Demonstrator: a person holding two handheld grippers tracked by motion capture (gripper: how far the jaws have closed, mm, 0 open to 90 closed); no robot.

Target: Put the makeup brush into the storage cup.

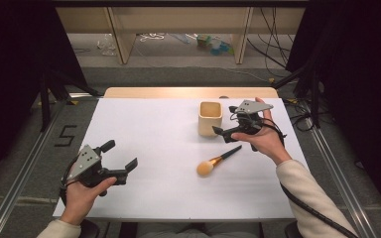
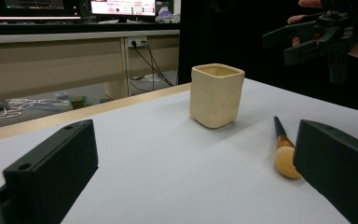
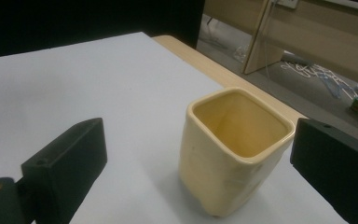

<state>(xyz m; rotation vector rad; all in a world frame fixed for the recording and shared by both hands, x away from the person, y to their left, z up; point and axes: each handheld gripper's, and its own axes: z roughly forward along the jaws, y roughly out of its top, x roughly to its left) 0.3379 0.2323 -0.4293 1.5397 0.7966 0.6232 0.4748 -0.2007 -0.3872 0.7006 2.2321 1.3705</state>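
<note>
Right gripper [image 1: 224, 133] held above the table [image 1: 144, 124], jaws spread wide and empty, aimed at the cream square cup [image 1: 210, 119]; in the right gripper view the cup [image 3: 235, 151] stands upright between the two jaws, apart from both. Cup sits toward the far right of the white table, empty inside as far as visible. Makeup brush [image 1: 218, 160] lies flat just in front of the cup, bristle head toward the person, handle pointing toward the right hand. Left gripper [image 1: 121, 158] rests low at the near left, jaws open, holding nothing, well apart from both things. Risks, judged: closing on the cup's rim off-centre could tip it, since it is tall and glazed, likely slippery; a low sweep of the right gripper could knock the brush and roll it. Count: one cup, one brush, two grippers.
</note>
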